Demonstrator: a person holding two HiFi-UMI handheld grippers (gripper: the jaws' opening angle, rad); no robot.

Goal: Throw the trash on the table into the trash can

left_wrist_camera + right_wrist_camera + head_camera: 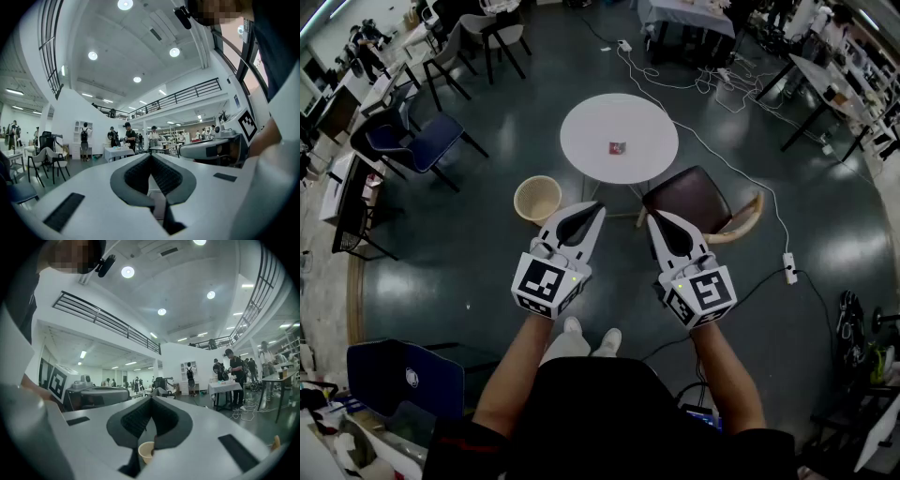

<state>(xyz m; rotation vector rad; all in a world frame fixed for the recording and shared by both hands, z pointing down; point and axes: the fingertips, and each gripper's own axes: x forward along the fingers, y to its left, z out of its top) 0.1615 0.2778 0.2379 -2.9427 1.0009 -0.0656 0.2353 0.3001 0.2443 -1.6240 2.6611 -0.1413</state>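
Left gripper (596, 206) and right gripper (654, 217) hang pressed shut and empty, well short of the table (586, 127), so best step in and spread one over the trash (617, 147) before pinching

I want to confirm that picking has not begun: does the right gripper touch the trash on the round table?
Apart. The head view shows the trash lying alone on the table, while the right gripper is well short of its near edge.

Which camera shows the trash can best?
Head view: the whole trash can stands on the floor beside the table. The right gripper view shows only part of it beyond its jaws; the left gripper view, none.
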